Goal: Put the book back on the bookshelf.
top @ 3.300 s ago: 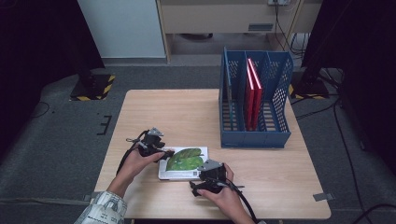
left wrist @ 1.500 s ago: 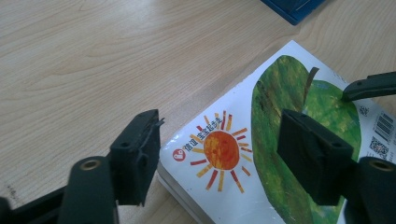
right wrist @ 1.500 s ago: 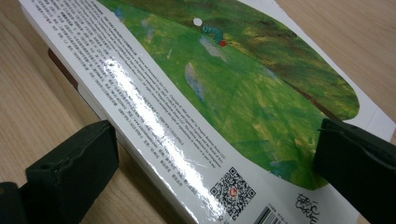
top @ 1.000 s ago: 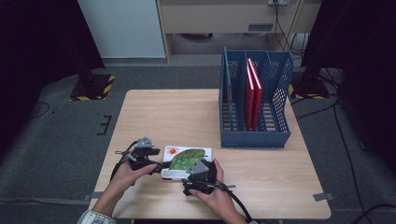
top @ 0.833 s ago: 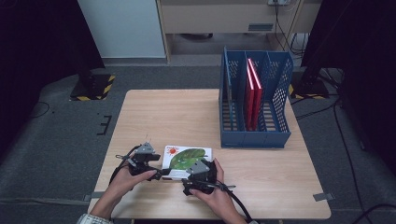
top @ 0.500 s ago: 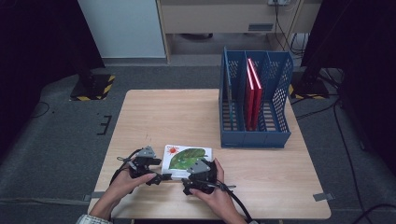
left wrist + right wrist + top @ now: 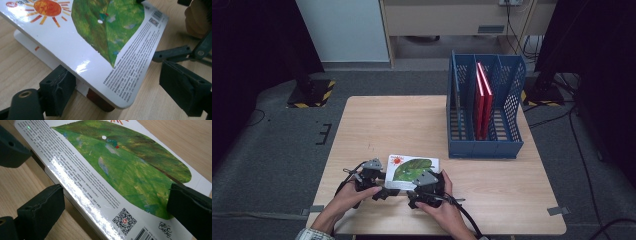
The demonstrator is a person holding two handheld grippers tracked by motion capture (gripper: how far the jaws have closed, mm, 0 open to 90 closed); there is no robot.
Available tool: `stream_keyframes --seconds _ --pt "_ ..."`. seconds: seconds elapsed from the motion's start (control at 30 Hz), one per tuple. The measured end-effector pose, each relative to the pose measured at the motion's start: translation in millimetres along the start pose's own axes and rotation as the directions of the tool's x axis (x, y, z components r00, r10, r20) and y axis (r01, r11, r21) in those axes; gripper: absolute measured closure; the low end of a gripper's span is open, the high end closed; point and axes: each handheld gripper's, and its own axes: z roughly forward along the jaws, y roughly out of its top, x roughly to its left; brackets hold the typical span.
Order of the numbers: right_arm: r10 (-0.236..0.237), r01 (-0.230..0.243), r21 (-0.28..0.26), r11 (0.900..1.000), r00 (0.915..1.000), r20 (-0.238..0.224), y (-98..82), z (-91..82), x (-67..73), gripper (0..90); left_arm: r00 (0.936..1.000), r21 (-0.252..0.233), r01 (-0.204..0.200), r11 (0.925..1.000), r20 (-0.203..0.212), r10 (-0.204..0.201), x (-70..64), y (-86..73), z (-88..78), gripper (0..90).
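Pickup of the book (image 7: 412, 169) looks like the step in hand. It lies at the near edge of the table (image 7: 387, 120), its front edge tilted up. The left gripper (image 7: 120, 87) has just been opening: one pad sits under the corner, the other stands clear. The right gripper (image 7: 117, 207) straddles the near edge, but I cannot tell whether it presses. Next comes a firm clamp, then a lift, probably toward the rack (image 7: 482, 149). Count: one book, one rack, two red folders (image 7: 481, 100), two grippers.

Book (image 7: 412, 169) laid on table (image 7: 377, 125), near front edge. Rack (image 7: 484, 107) placed behind and right of book, well apart. Two folders (image 7: 482, 100) stood upright in rack. Left gripper (image 7: 379, 192) positioned at book's front left corner, right gripper (image 7: 419, 192) at front edge.
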Motion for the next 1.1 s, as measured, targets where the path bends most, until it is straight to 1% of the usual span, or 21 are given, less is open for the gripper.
stream_keyframes --seconds 0.1,0.17,0.27,0.33,0.37,0.43,0.53,0.57,0.7,0.77,0.87,0.93,0.97,1.1 --pt "-0.001 0.001 -0.002 1.0 1.0 -0.004 -0.1 -0.5 -1.5 2.4 0.9999 -0.01 0.015 0.9998 0.006 -0.015 1.0 0.8 0.2 14.0" --pt "-0.006 0.006 0.001 1.0 0.9999 -0.009 -0.7 -2.1 -1.9 3.2 0.9999 -0.007 0.016 0.9999 0.006 -0.015 0.9 1.0 0.5 14.0" --pt "0.021 -0.021 -0.003 1.0 0.9986 -0.048 -0.7 -7.1 -4.2 5.4 0.9998 0.007 0.019 0.9998 0.0 -0.019 1.4 0.2 2.2 14.0" --pt "0.033 -0.034 -0.007 0.999 0.9978 -0.058 -0.7 -11.6 -6.4 4.6 0.9998 0.011 0.019 0.9998 -0.001 -0.019 1.7 0.0 2.8 14.1" --pt "0.039 -0.04 -0.01 0.999 0.9974 -0.061 -0.9 -14.1 -8.9 4.6 0.9998 0.01 0.021 0.9997 -0.001 -0.021 1.8 0.1 2.7 14.0" --pt "0.067 -0.068 -0.015 0.998 0.9956 -0.066 -1.2 -18.5 -15.2 4.6 0.9997 0.005 0.023 0.9997 0.0 -0.023 1.6 0.3 2.3 14.1" --pt "0.102 -0.103 -0.017 0.995 0.9929 -0.061 -2.4 -23.4 -27.1 4.8 0.9997 0.006 0.023 0.9997 -0.001 -0.023 1.6 0.3 2.2 14.4" --pt "0.115 -0.116 -0.012 0.993 0.9918 -0.056 -3.0 -24.5 -31.2 4.9 0.9997 0.007 0.023 0.9997 -0.001 -0.023 1.7 0.2 2.4 14.4" --pt "0.141 -0.14 0.013 0.99 0.9889 -0.048 -6.7 -27.1 -46.5 5.5 0.9998 0.012 0.021 0.9997 -0.006 -0.021 1.9 0.2 2.8 14.4" --pt "0.158 -0.156 0.027 0.987 0.9856 -0.061 -9.5 -26.3 -51.9 6.0 0.9998 0.012 0.019 0.9998 -0.006 -0.019 2.4 0.2 3.3 14.4" --pt "0.174 -0.172 0.035 0.984 0.9824 -0.067 -13.2 -22.4 -54.7 6.3 0.9997 0.009 0.023 0.9997 -0.008 -0.023 3.5 0.3 3.0 14.9" --pt "0.195 -0.192 0.037 0.981 0.977 -0.087 -15.0 -18.8 -56.3 5.8 0.9996 0.008 0.026 0.9996 -0.014 -0.026 3.9 0.2 2.5 14.9" --pt "0.217 -0.214 0.043 0.976 0.9711 -0.099 -14.8 -17.4 -57.5 6.1 0.9996 0.008 0.026 0.9996 -0.014 -0.026 4.1 0.2 2.1 14.8" --pt "0.238 -0.233 0.049 0.971 0.9643 -0.117 -15.4 -15.2 -59.4 6.9 0.9992 0.0 0.035 0.9994 -0.017 -0.035 5.2 0.4 2.6 14.9"
